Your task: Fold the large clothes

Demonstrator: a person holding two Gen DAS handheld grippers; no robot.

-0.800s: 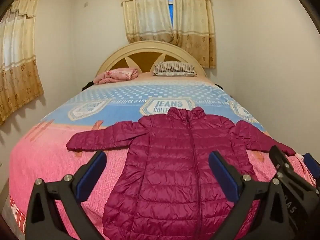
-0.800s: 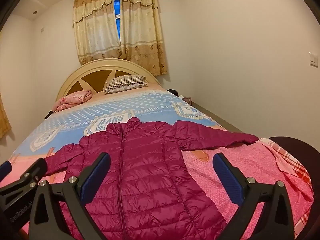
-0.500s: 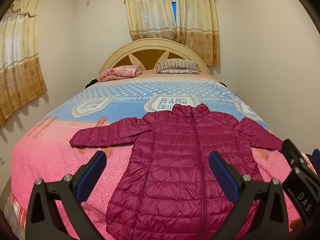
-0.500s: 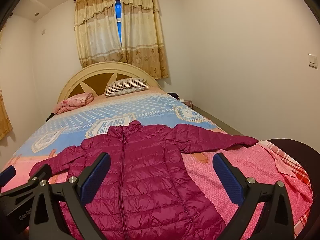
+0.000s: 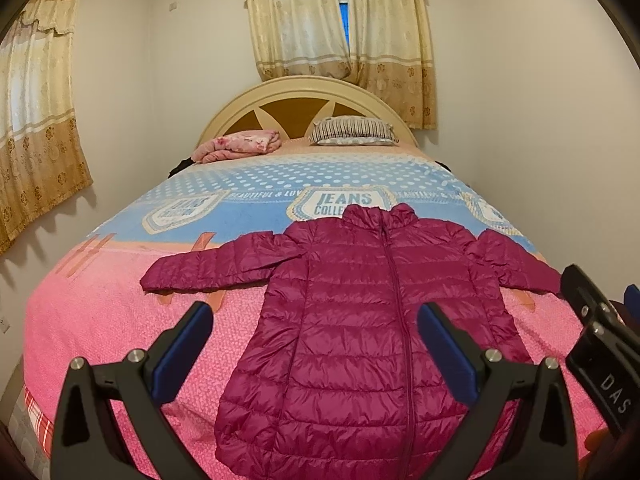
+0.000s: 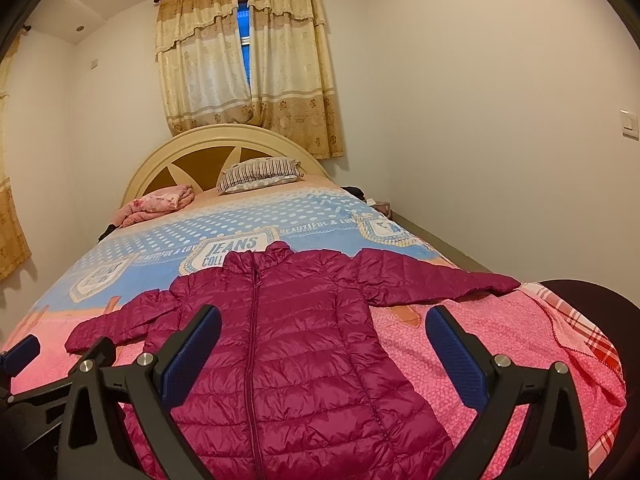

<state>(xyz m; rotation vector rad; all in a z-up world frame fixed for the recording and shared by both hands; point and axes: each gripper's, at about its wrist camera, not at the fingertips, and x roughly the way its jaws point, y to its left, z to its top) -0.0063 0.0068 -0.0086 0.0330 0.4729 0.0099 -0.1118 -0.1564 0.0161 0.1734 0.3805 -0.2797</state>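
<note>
A magenta quilted puffer jacket (image 5: 360,320) lies flat and zipped on the bed, collar toward the headboard, both sleeves spread out; it also shows in the right wrist view (image 6: 288,352). My left gripper (image 5: 316,344) is open and empty, held above the jacket's lower left part. My right gripper (image 6: 324,348) is open and empty, above the jacket's lower right part. The right gripper's body shows at the right edge of the left wrist view (image 5: 600,344). The left gripper's body shows at the left edge of the right wrist view (image 6: 48,372).
The bed (image 5: 88,320) has a pink and blue cover. A folded pink blanket (image 5: 240,145) and a striped pillow (image 5: 352,132) lie by the headboard (image 5: 304,92). Walls stand close on both sides. A dark round object (image 6: 592,300) sits at the bed's right corner.
Both grippers have drawn back and up from the jacket, so more of the jacket and bed shows. The jacket has not moved. Both stay open.
</note>
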